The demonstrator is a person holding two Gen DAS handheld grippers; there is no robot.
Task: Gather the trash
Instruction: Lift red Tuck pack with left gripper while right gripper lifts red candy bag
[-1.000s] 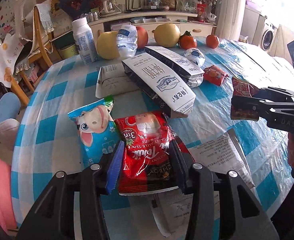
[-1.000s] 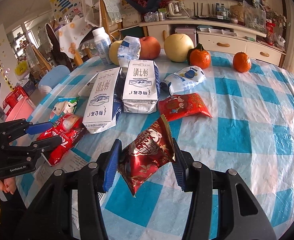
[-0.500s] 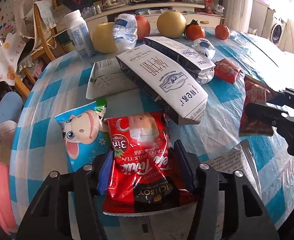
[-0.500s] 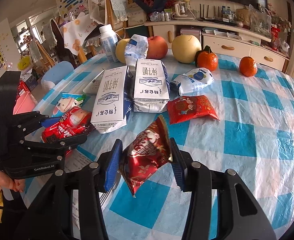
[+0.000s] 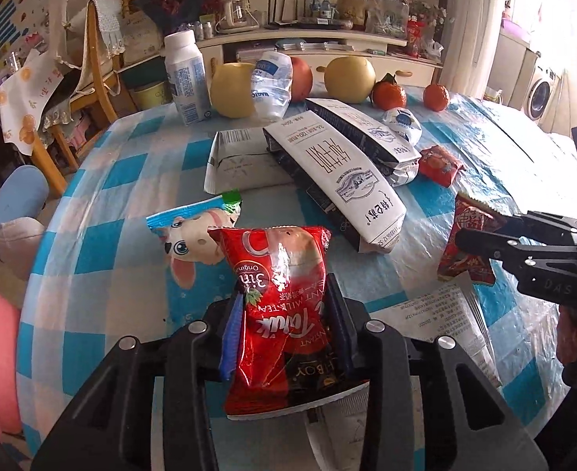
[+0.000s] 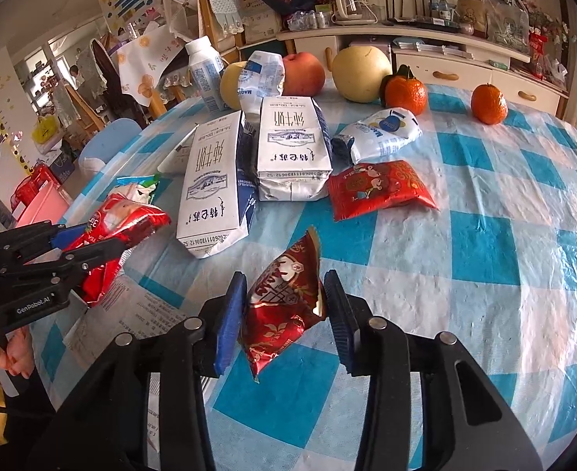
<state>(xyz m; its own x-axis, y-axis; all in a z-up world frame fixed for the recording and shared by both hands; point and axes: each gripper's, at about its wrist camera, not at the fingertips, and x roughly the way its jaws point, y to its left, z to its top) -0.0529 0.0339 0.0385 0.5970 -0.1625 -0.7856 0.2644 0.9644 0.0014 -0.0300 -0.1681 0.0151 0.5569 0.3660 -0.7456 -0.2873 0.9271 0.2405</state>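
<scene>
Since a second ago the left hand-held gripper [image 5: 284, 314] has been squeezing in on the red milk-tea sachet [image 5: 278, 298], which is now bulging and standing up between its jaws; those jaws are closing and gripping it just above the bench [image 5: 104, 243]. Just beyond its left finger a cartoon-cow wrapper [image 5: 194, 235] is lying flat. Ahead of it two white milk cartons [image 5: 339, 168] are lying side by side, with a flattened carton [image 5: 237, 161] to their left.

Off to its right, the right hand-held gripper [image 6: 284, 306] is holding a red and gold snack packet [image 6: 284, 306] between its blue pads, clear of the bench; its jaws are opening slightly while the packet is sitting between them. Ahead of the right one another red snack packet [image 6: 378, 188] is lying, and below both a printed paper sheet [image 5: 441, 314] is resting
</scene>
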